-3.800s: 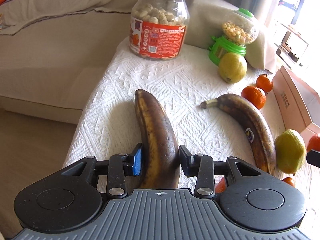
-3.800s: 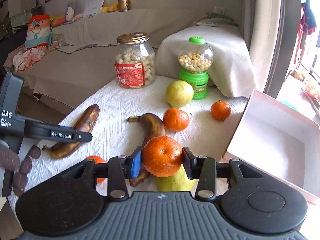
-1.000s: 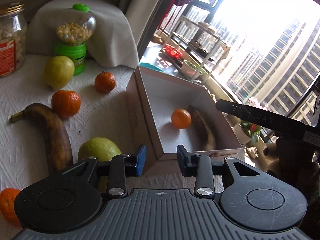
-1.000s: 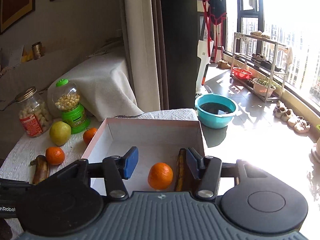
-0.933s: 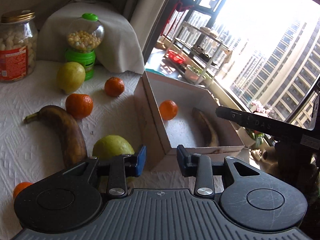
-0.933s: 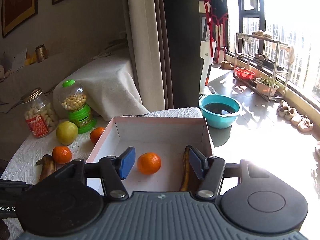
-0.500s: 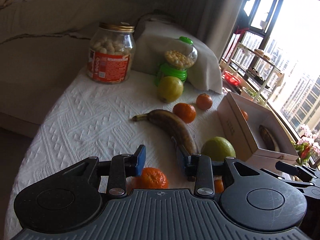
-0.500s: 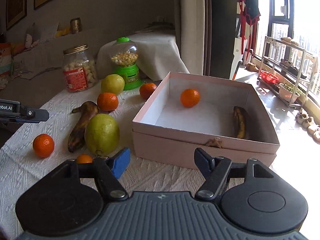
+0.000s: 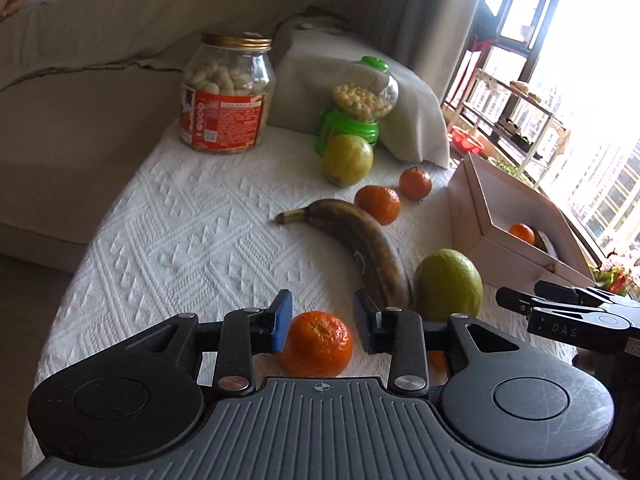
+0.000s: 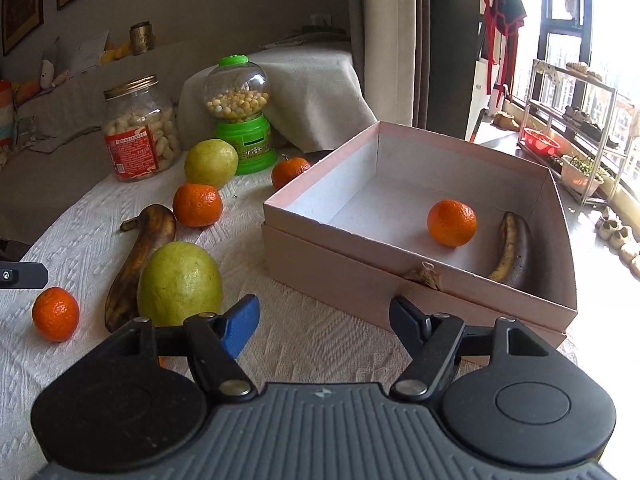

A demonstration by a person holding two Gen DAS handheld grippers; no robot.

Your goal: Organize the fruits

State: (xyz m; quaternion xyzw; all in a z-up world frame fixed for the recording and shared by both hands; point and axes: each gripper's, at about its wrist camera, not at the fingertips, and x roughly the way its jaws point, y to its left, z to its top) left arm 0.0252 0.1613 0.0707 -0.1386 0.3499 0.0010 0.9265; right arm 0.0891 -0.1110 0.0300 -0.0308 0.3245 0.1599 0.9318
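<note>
In the left wrist view the near tangerine (image 9: 317,342) has its lower edge hidden behind the gripper body, and whether the fingers (image 9: 281,321) touch it cannot be told. A second small orange fruit (image 9: 437,360) shows only as a sliver behind the right-hand finger. The box (image 9: 486,232) hides most of the tangerine inside it (image 9: 522,233), and the banana beside that is barely a dark edge. The right gripper's side (image 9: 568,316) is cut off by the picture's edge. In the right wrist view the green fruit (image 10: 180,282) covers part of the banana on the tabletop (image 10: 140,256), and the jar's label (image 10: 132,154) is too small to read.
</note>
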